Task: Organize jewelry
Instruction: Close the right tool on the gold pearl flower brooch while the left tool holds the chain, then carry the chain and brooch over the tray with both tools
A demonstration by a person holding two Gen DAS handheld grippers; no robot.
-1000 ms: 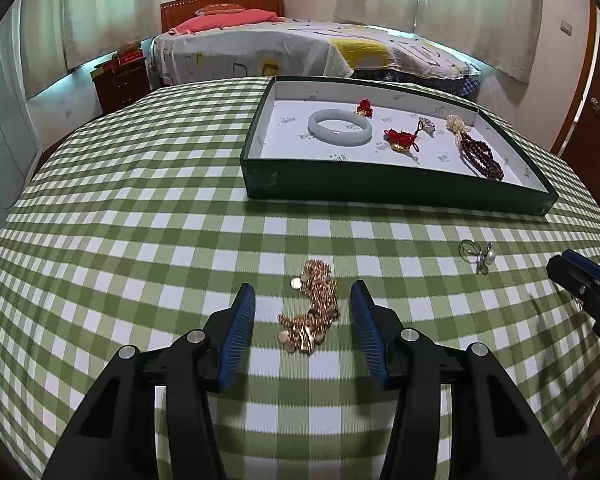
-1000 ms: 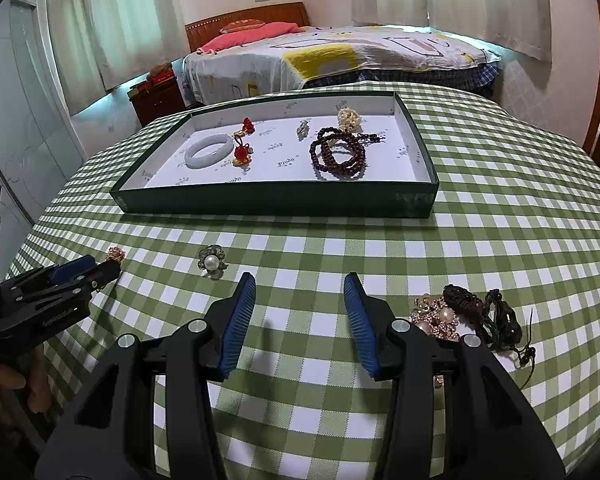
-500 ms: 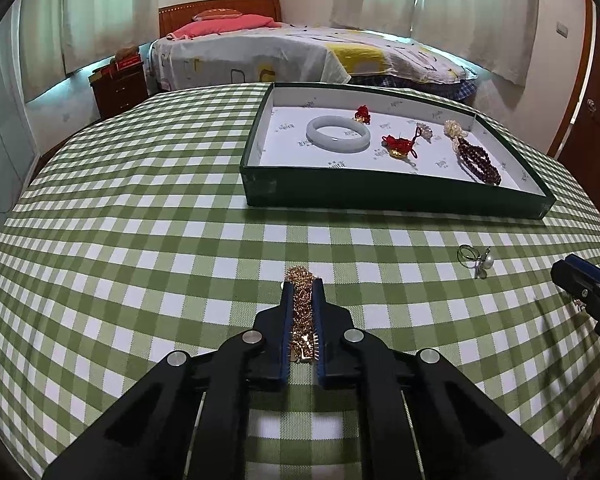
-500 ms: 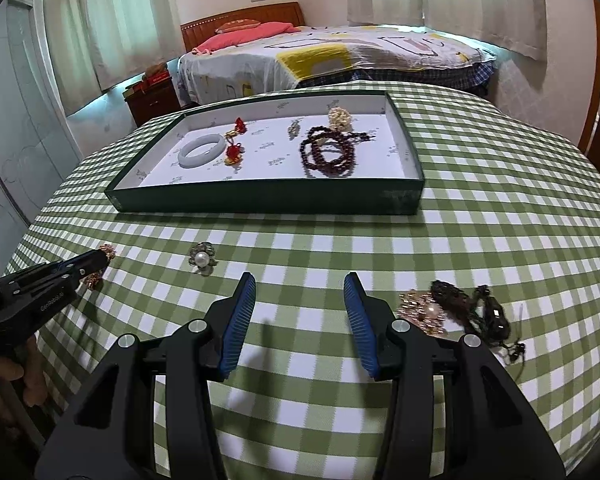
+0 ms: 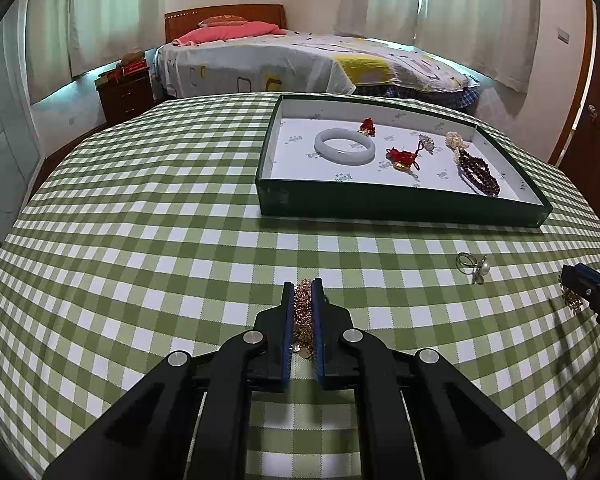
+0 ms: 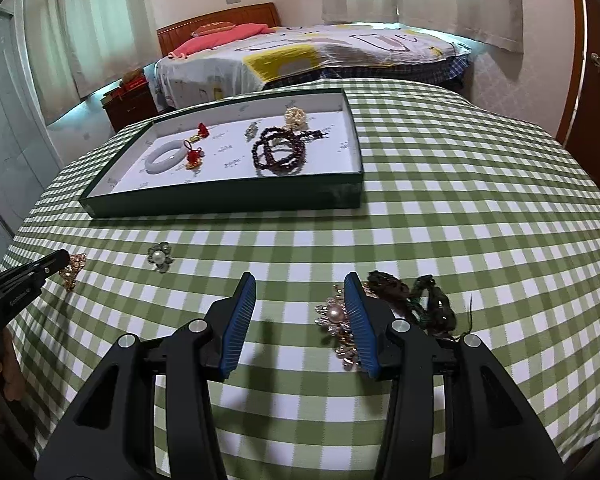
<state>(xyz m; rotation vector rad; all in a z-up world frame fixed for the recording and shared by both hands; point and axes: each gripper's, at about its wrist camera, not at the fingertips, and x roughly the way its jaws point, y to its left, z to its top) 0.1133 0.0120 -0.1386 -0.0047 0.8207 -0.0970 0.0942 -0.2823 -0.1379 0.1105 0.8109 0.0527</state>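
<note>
while your left claw [image 5: 301, 312] pinches the gold chain [image 5: 302, 320] low on the worktop [image 5: 140, 240] and your right claw [image 6: 300, 312] stays spread and empty, lift the chain to the tray [image 5: 400, 210].

Left gripper [image 5: 302, 292] now clamped on the gold chain [image 5: 302, 312], where a second ago its jaws stood wide on either side of it. Chain now bunched into a narrow strip between the blue pads. Right gripper [image 6: 300, 292] shifted sideways toward the pearl brooch [image 6: 338, 314], right finger now overlapping it.
</note>
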